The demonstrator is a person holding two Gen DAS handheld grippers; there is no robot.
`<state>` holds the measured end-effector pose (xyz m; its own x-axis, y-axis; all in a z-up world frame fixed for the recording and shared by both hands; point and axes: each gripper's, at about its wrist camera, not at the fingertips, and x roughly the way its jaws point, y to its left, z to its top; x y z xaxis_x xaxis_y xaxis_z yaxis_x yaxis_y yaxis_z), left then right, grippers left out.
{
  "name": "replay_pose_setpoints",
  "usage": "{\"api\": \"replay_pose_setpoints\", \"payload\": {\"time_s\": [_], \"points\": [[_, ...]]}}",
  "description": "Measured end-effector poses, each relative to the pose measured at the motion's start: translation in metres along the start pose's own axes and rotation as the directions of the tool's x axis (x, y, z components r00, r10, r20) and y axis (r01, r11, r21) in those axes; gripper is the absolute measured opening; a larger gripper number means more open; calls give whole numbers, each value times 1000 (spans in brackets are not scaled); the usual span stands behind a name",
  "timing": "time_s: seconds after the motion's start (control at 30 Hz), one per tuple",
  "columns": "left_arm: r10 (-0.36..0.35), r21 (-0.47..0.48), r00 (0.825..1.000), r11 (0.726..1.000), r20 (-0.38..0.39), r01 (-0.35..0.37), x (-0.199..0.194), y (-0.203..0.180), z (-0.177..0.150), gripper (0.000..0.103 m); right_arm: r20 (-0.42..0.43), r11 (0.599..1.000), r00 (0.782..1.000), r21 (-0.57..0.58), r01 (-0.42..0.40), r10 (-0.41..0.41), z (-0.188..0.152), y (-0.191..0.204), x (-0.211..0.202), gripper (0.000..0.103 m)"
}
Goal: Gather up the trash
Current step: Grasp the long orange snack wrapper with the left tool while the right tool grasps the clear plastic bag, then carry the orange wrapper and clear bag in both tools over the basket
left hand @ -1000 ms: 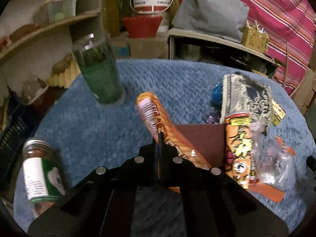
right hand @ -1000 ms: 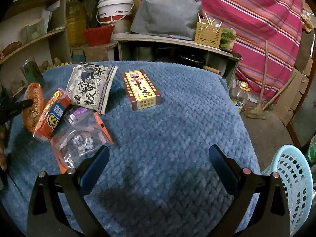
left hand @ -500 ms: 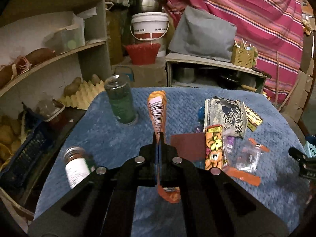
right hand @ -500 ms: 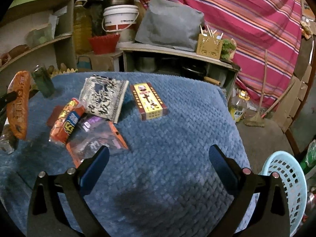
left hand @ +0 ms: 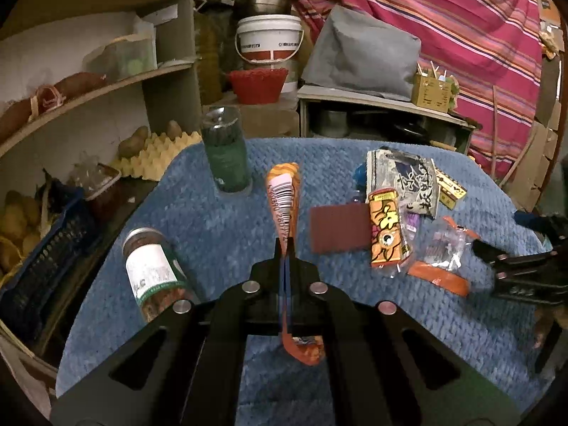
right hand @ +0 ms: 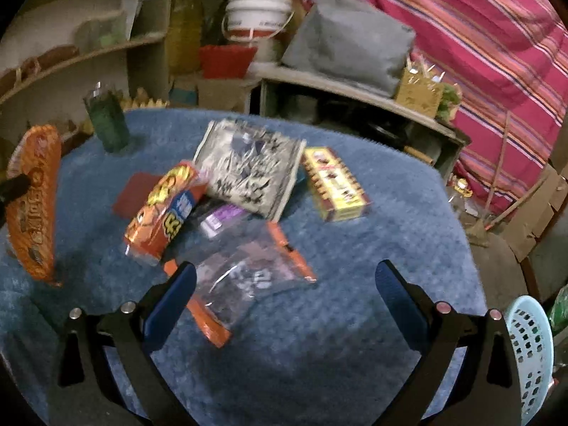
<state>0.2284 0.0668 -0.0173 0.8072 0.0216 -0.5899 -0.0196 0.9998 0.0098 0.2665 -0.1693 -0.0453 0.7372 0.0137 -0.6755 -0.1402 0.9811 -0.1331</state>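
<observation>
So far only one piece is picked up: the left hand-held gripper [left hand: 285,248] is pinching the orange snack wrapper [left hand: 284,191], held clear above the blue bench [left hand: 220,220]. The right hand-held gripper [right hand: 285,284] is spread wide and empty, poised over the clear plastic bag [right hand: 245,269]. The rest of the litter, including the black-and-white packet [right hand: 248,167] and yellow box [right hand: 333,188], lies uncollected, and nothing shows in the pale blue basket [right hand: 532,348].
</observation>
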Motion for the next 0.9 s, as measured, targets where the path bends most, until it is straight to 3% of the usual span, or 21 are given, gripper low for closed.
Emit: {"api": "replay_pose_setpoints", "payload": {"time_s": [0.23,0.27,0.33,0.47,0.53,0.7,0.9], "points": [[-12,-8,1000,1000,-20,12,6,0,-8,0,-74,1000,997,15,-3,4,-3,11,33,95],[-12,-7,1000,1000,-21,12,7,-1,-8,0,-87,999,996,25,-24,26,-3,12,37,91],[-9,-6,1000,1000,-20,9,7,-2,-8,0,-109,997,992,32,-67,70,-4,16,43,73],[-6,-14,1000,1000,-13,6,4,-2,-7,0,-96,998,994,5,-60,60,-6,25,43,59],[0,-10,1000,1000,-7,0,2,-3,-6,0,-98,998,993,7,-63,64,-5,24,41,44],[4,-14,1000,1000,-1,-4,-5,-6,-2,0,-97,997,992,15,-75,76,-6,12,32,29],[3,1,1000,1000,18,-3,-20,-21,2,0,-46,997,997,46,-60,62,-11,-19,3,27]]}}
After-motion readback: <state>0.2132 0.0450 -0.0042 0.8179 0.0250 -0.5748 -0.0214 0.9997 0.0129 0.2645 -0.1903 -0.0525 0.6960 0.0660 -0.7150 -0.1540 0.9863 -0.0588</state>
